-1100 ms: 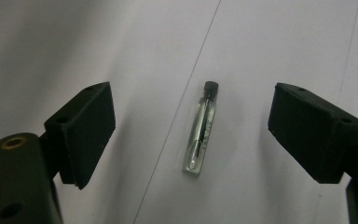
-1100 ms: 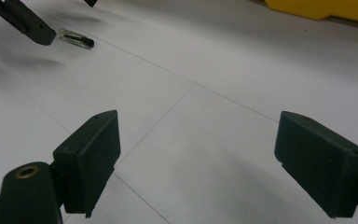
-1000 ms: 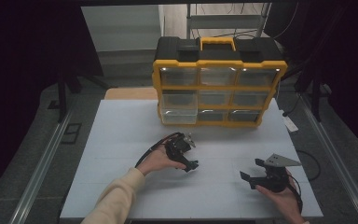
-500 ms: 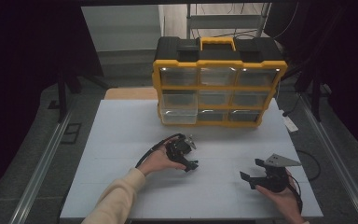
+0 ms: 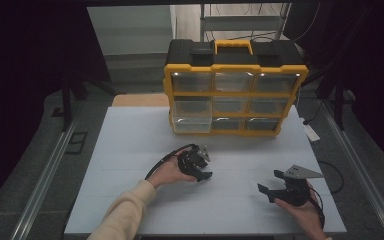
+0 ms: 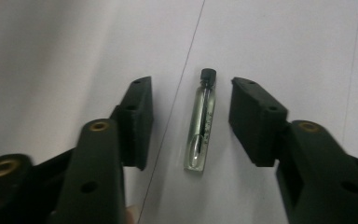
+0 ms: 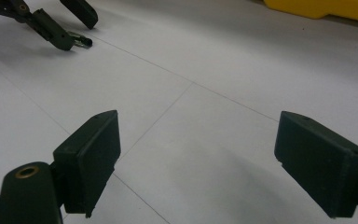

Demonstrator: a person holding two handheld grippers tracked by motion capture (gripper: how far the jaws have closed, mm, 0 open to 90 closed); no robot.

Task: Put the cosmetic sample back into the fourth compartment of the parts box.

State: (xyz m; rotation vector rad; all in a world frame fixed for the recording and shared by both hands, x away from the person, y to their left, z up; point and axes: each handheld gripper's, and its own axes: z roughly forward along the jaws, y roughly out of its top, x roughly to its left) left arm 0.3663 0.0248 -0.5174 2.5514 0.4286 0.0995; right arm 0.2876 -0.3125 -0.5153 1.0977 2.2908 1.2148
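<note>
My left gripper (image 6: 191, 119) has just been closing its jaws around a small glass vial (image 6: 201, 125) that lies flat on the white table (image 5: 130, 150). In the left gripper view the vial sits between the two black pads (image 6: 137, 121), its dark cap pointing away from me, but there is a clear gap on each side: the pads do not press on the glass yet, so I am not holding it. The vial lies a little nearer the right-hand pad than the other. In the high view that gripper (image 5: 203, 175) hangs low over the middle of the table, in front of the yellow drawer box (image 5: 235, 92).

My right gripper (image 7: 196, 172) has its jaws wide apart with nothing between them, low over bare table; in the high view it (image 5: 275, 186) sits near the table's near right corner, well apart from the vial.

I judge the pickup is nearly made: the narrowing has brought the pads around the vial, and closing the rest of the way should pinch it. Being round glass, it may roll or slip as the nearer pad touches first.
</note>
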